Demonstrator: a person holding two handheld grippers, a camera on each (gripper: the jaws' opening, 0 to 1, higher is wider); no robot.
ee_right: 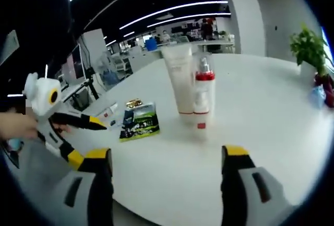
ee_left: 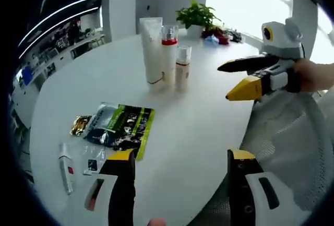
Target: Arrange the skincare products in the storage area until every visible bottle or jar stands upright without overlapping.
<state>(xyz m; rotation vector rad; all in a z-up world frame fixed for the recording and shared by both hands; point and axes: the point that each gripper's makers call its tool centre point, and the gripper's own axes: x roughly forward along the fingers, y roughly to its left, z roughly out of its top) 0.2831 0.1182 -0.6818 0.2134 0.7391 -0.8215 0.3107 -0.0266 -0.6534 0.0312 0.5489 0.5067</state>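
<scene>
On the white worktop [ee_left: 198,132], 3 products stand upright in a tight cluster at the far middle: tall white tube [ee_left: 152,48], red-collared bottle [ee_left: 169,54], small clear-cap bottle [ee_left: 182,68]. They look touching or nearly so.

The one item lying flat is a slim white tube w/ red mark [ee_left: 66,166], near-left edge, long axis running near-to-far, just left of a small clear sachet [ee_left: 94,159] and the green/black pouch [ee_left: 122,124].

Left hand-held gripper [ee_left: 180,158]: jaws spread, holding nothing. The flat tube lies left of its left jaw, so this one is nearer.

Right hand-held gripper [ee_right: 167,155]: jaws spread, empty, facing the upright cluster across the worktop.

Likely next: left swings left, jaws across the tube's short axis.
</scene>
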